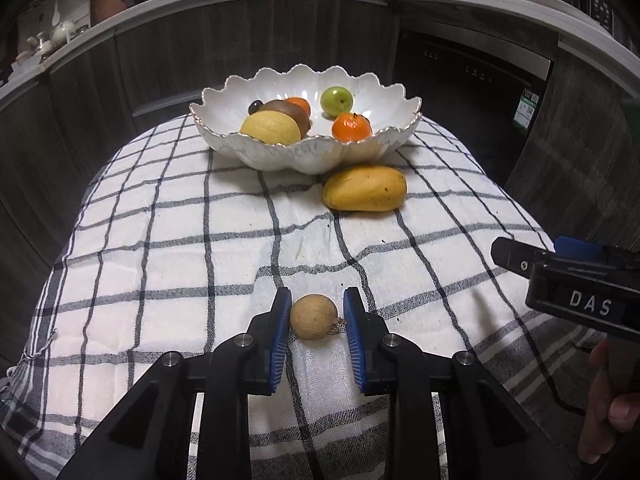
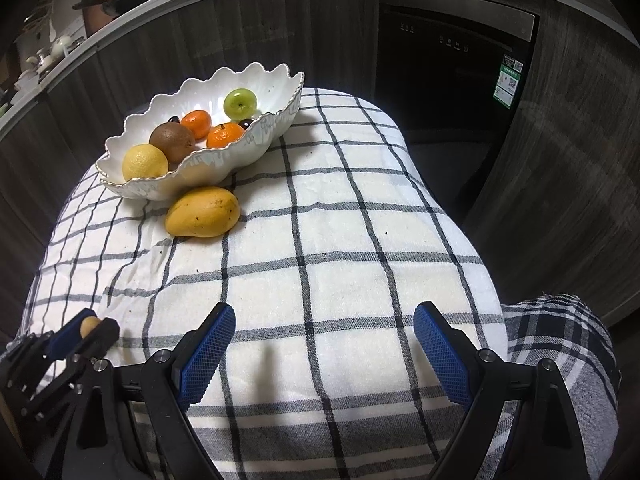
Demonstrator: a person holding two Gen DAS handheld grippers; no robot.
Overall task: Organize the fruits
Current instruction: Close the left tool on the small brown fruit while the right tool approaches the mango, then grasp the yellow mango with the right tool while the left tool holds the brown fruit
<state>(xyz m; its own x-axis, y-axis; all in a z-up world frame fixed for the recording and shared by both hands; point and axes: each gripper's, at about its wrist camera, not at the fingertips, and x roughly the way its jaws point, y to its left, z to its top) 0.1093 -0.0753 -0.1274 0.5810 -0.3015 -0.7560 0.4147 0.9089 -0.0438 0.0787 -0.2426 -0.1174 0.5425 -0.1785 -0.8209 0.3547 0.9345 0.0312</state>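
My left gripper (image 1: 317, 316) sits low over the checked cloth (image 1: 160, 240) with its blue pads either side of the small tan fruit (image 1: 313, 316); the left pad looks to be touching it, the right pad stands just off, so I judge the jaws only part closed and not yet gripping. The fruit is round with a short stem poking toward the right pad, and I worry that a one-sided squeeze could roll it forward out of the gap, or that the stem could take the contact instead of the body. The cloth is soft and wrinkled, so pressing down could snag the tips. My right gripper (image 2: 324, 344) hangs wide open with nothing in it, near the table's front. The mango (image 1: 365, 188) lies against the scalloped white bowl (image 1: 256, 152), which already carries several fruits; dropping the small fruit in from height could bounce it off the rim.
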